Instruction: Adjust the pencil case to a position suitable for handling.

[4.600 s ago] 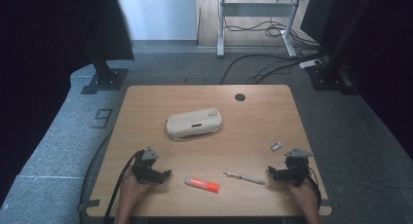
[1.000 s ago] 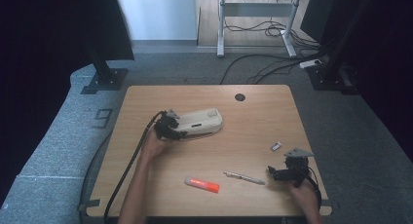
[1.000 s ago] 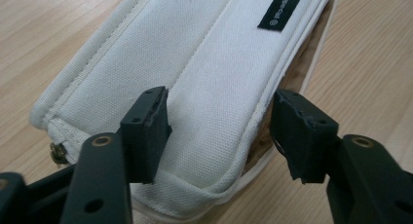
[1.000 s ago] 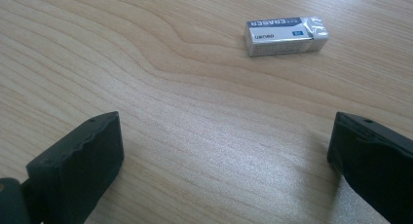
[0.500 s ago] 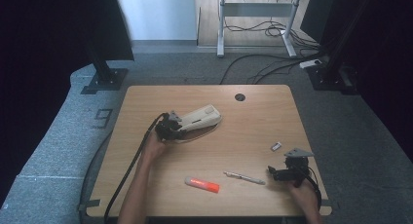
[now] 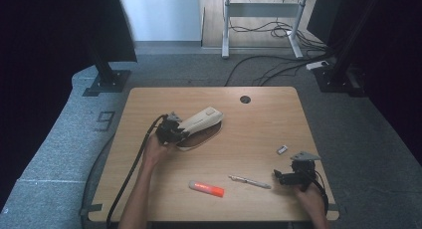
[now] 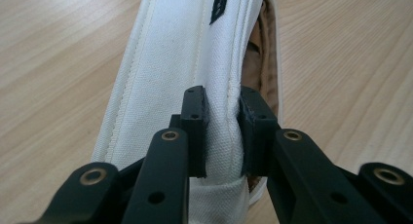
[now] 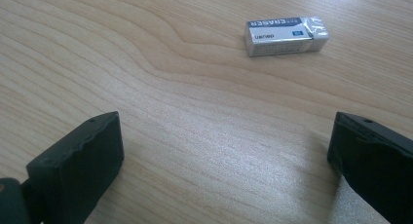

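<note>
The white canvas pencil case (image 6: 201,120) lies left of centre on the wooden table (image 6: 259,139), its lid flap raised at a slant and the tan lining (image 7: 260,63) laid bare beneath. The flap's near edge is pinched between the jaws of the left gripper (image 7: 221,131), which is clenched on the fabric. For the opening to be done well, the flap is best swung up and back in an arc about its hinge, so that the base is not dragged. The right gripper (image 8: 224,165) is held released, jaws wide, low over the table near the eraser (image 8: 286,35); an orange marker (image 6: 206,188) and a pen (image 6: 250,181) lie near the front edge.
</note>
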Demonstrator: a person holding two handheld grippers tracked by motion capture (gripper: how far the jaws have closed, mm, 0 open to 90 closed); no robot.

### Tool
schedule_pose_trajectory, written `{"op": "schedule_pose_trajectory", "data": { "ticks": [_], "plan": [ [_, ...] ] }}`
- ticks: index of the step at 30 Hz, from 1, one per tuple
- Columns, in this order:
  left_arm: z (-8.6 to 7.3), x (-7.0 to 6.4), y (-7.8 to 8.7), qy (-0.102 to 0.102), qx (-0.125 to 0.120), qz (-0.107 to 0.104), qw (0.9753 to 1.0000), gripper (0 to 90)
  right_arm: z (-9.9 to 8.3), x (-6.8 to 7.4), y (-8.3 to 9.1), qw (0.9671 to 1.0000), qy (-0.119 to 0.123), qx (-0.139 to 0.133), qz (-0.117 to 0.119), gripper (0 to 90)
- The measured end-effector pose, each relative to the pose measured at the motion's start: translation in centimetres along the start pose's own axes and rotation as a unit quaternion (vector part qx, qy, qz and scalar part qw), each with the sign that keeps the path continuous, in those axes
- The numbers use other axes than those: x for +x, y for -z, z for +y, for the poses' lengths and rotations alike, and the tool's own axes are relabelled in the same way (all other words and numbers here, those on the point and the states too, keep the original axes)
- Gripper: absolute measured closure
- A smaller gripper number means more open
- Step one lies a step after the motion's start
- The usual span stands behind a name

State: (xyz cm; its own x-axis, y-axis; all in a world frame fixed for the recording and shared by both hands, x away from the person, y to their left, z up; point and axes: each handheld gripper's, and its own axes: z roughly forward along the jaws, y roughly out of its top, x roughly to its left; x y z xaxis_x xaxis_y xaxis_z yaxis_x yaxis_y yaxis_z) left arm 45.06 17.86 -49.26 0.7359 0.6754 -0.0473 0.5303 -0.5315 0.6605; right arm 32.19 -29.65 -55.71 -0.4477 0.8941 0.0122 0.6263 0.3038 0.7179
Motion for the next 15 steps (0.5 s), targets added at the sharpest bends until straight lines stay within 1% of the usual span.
{"op": "schedule_pose_trajectory", "data": {
  "ticks": [1, 2, 3, 6, 7, 10, 13, 14, 15],
  "plan": [
    [-0.1, 0.0, 0.3, 0.01, -0.002, -0.006, 0.9999, 75.4, 0.0, 0.0, 0.0, 1.0, 0.0, 0.0, 0.0, 0.0],
    [-0.1, 0.0, 0.3, 0.01, -0.002, -0.006, 0.9999, 75.4, 0.0, 0.0, 0.0, 1.0, 0.0, 0.0, 0.0, 0.0],
    [-0.3, -0.2, 0.6, 0.019, -0.008, -0.012, 0.9997, 75.5, 0.0, 0.0, 0.0, 1.0, 0.0, 0.0, 0.0, 0.0],
    [-0.4, -0.2, 0.9, 0.017, -0.005, -0.017, 0.9997, 75.8, 0.0, 0.0, 0.0, 1.0, 0.0, 0.0, 0.0, 0.0],
    [-0.6, -0.4, 1.2, 0.017, -0.004, -0.018, 0.9997, 75.8, 0.0, 0.0, 0.0, 1.0, 0.0, 0.0, 0.0, 0.0],
    [-0.7, -0.7, 1.5, 0.023, -0.007, -0.019, 0.9995, 76.1, 0.0, 0.0, 0.0, 1.0, 0.0, 0.0, 0.0, 0.0],
    [-1.0, -1.1, 2.3, 0.03, -0.012, -0.024, 0.9992, 76.3, 0.0, 0.0, 0.0, 1.0, 0.0, 0.0, 0.0, 0.0],
    [-1.0, -1.1, 2.3, 0.03, -0.012, -0.024, 0.9992, 76.4, 0.0, 0.0, 0.0, 1.0, 0.0, 0.0, 0.0, 0.0],
    [-1.2, -1.5, 2.8, 0.033, -0.015, -0.026, 0.999, 76.4, 0.0, 0.0, 0.0, 1.0, 0.0, 0.0, 0.0, 0.0]
  ]
}}
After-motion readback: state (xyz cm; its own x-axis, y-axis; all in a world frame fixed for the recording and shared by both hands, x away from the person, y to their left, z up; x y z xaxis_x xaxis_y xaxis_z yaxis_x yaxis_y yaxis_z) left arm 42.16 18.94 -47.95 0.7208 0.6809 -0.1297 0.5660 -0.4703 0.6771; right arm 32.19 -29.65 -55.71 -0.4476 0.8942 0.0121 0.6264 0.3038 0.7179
